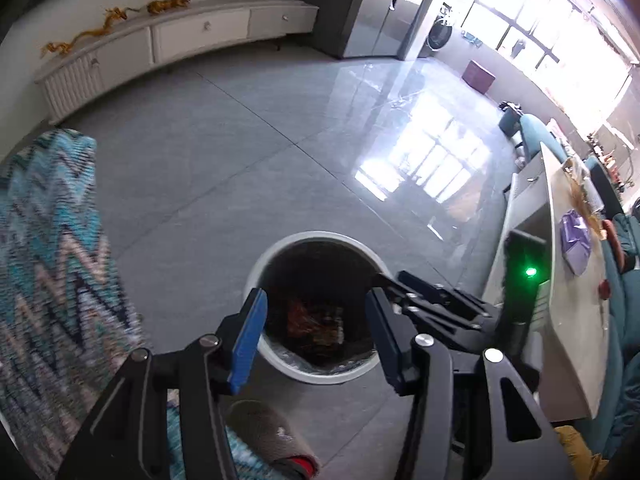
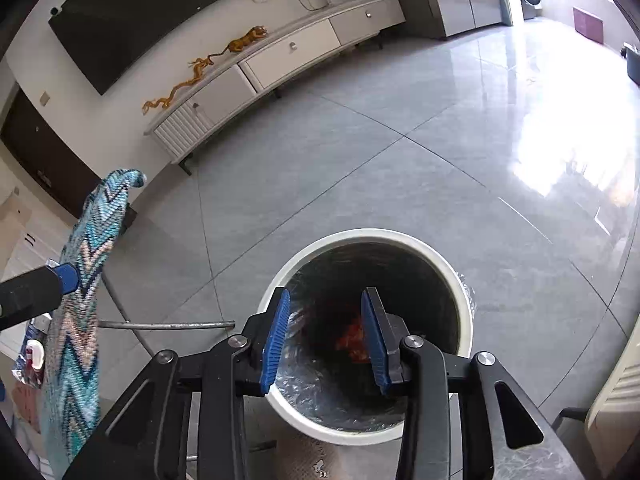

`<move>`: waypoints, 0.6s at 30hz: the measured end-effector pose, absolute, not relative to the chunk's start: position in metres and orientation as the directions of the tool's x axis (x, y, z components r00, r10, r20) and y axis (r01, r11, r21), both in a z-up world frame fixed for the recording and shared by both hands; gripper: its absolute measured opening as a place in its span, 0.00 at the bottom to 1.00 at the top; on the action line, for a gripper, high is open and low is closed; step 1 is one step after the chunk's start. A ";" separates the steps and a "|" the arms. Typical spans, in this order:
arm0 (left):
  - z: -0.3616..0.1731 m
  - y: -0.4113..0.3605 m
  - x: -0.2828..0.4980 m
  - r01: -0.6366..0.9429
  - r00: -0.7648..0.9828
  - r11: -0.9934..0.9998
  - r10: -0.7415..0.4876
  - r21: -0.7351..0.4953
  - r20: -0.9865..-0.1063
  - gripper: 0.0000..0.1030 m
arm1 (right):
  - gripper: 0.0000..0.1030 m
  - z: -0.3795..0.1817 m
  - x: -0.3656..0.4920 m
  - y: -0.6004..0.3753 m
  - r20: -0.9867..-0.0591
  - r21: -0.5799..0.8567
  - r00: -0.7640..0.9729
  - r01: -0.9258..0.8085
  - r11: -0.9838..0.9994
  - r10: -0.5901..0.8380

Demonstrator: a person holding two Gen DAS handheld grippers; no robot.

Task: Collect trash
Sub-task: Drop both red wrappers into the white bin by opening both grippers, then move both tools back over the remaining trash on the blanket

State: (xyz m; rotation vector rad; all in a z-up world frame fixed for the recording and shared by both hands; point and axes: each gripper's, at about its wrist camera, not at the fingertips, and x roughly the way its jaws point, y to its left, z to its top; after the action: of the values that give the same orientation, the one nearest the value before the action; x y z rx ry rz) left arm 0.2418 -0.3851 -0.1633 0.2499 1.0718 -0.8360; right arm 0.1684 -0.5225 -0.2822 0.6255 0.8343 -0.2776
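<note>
**Both grippers over the bin, nothing held**

Hung above the white round bin on the grey tiled floor, both of them. Left gripper stood partly open, blue pads apart, nothing between them but the bin's mouth below. Right gripper likewise parted, empty, aimed down into the same opening. Down inside, on the clear plastic liner: a reddish crumpled wrapper lying at the dark bottom, touched by neither gripper.

Crowded on the sides. Draped close on the left, a blue zigzag knitted cloth, hanging near the bin's rim. Seen from the right wrist, the left gripper's blue tip just in front of that cloth. To the right, a pale table edge carrying a purple bag and scraps too small to tell. Below the left gripper, a grey slipper on the floor just beside the bin. Far back along the wall, a white low cabinet with golden dragon figures on top.
</note>
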 end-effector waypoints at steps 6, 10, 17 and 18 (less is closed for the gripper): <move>-0.123 -0.337 0.224 0.669 0.362 0.729 -0.489 -0.145 -0.794 0.48 | 0.46 -0.237 0.148 -0.495 -0.710 0.393 0.703 0.420 0.818 -0.020; -0.091 -0.293 0.209 0.614 0.495 0.783 -0.479 -0.098 -0.725 0.48 | 0.50 -0.201 0.136 -0.469 -0.668 0.375 0.744 0.379 0.846 -0.037; -0.044 -0.214 0.176 0.485 0.699 0.874 -0.406 -0.028 -0.589 0.48 | 0.52 -0.140 0.120 -0.416 -0.583 0.337 0.812 0.285 0.897 -0.040; -0.038 -0.205 0.175 0.469 0.713 0.883 -0.390 -0.016 -0.583 0.48 | 0.54 -0.133 0.118 -0.409 -0.572 0.331 0.820 0.272 0.904 -0.038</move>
State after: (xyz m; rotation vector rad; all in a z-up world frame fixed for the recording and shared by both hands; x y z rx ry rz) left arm 0.1752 -0.2051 -0.0385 0.1372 0.6140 -0.4776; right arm 0.1184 -0.4085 -0.1328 0.4159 0.5905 -0.1700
